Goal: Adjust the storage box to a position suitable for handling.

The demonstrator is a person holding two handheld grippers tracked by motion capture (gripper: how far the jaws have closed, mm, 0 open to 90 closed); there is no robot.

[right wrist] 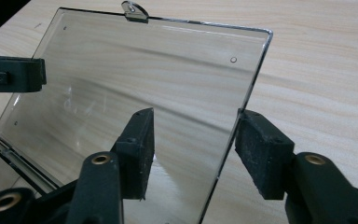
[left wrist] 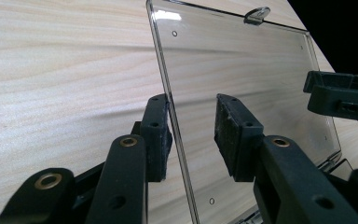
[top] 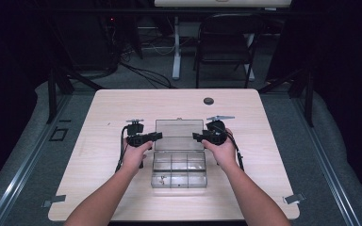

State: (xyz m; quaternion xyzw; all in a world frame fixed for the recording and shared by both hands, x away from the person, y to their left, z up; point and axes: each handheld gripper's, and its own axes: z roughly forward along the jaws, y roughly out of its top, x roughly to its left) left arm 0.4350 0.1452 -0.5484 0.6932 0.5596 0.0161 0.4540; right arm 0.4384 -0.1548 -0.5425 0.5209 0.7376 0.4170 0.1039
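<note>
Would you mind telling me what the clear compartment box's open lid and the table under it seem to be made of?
The clear hinged lid looks like hard, glossy transparent plastic: the grain shows through it and light glints along its edges. The pale table looks like wood or a wood-print laminate with a matt finish; the streaked grain fits either.

Clear compartment box (top: 179,168), lid (top: 179,134) open

Black gripper (left wrist: 193,135), brass-ringed screw holes

A pale, wood-grained desk (top: 108,141) is being shown beneath a clear, colourless plastic compartment box (top: 179,175); the two grippers' jaws are being seen as matte black.
</note>
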